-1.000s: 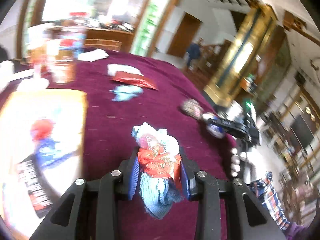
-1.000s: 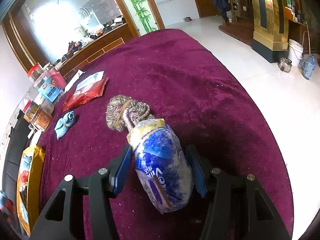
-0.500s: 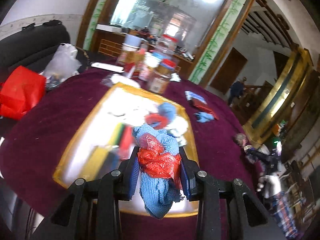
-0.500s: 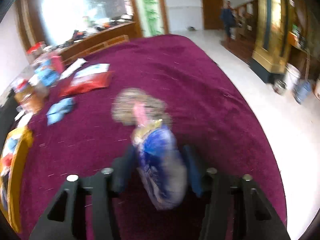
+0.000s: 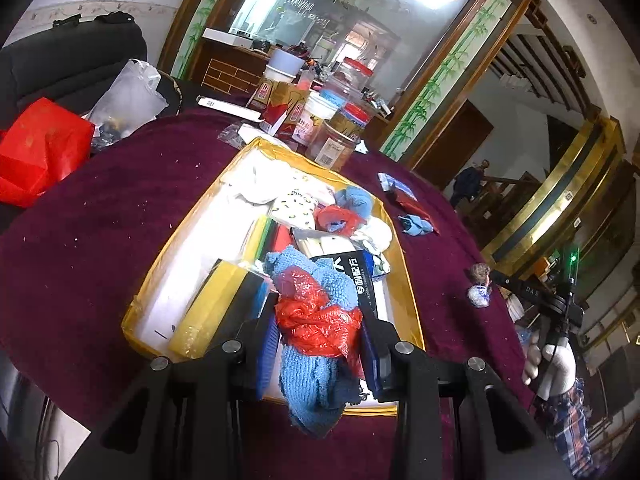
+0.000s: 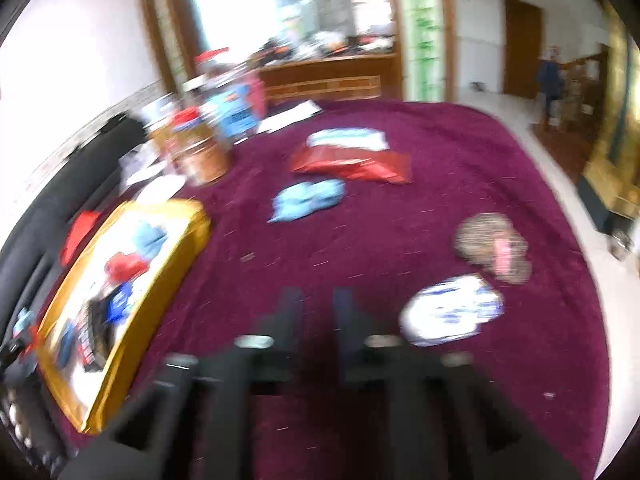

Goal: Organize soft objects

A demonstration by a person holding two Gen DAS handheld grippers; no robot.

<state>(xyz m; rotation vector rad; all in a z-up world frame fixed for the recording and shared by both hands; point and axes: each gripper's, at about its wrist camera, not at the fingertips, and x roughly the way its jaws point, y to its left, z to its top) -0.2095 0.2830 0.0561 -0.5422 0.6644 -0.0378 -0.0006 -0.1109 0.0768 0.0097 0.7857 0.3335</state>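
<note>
My left gripper [image 5: 320,344] is shut on a blue knitted cloth wrapped in red plastic [image 5: 316,320]. It hangs over the near end of a yellow-rimmed box [image 5: 180,236] that holds several soft items and packets. In the blurred right wrist view, my right gripper [image 6: 318,300] hovers over the purple tablecloth; its jaws are opening and nothing is between them. A blue-and-white bag [image 6: 452,312] joined to a brown knitted bundle [image 6: 492,244] lies on the cloth to its right, apart from the fingers. A blue sock pair [image 6: 308,198] lies farther back.
A red packet [image 6: 352,164] lies behind the socks. Jars and boxes [image 5: 336,140] crowd the table's far edge. A red bag [image 5: 40,148] and a clear plastic bag [image 5: 128,96] sit at the left. A gloved hand [image 5: 552,360] holds the right gripper at the table's right edge.
The left gripper swung with its blue-and-red bundle from bare tablecloth to over the yellow box. The right gripper let go of the blue-and-white bag and moved left, away from it.
</note>
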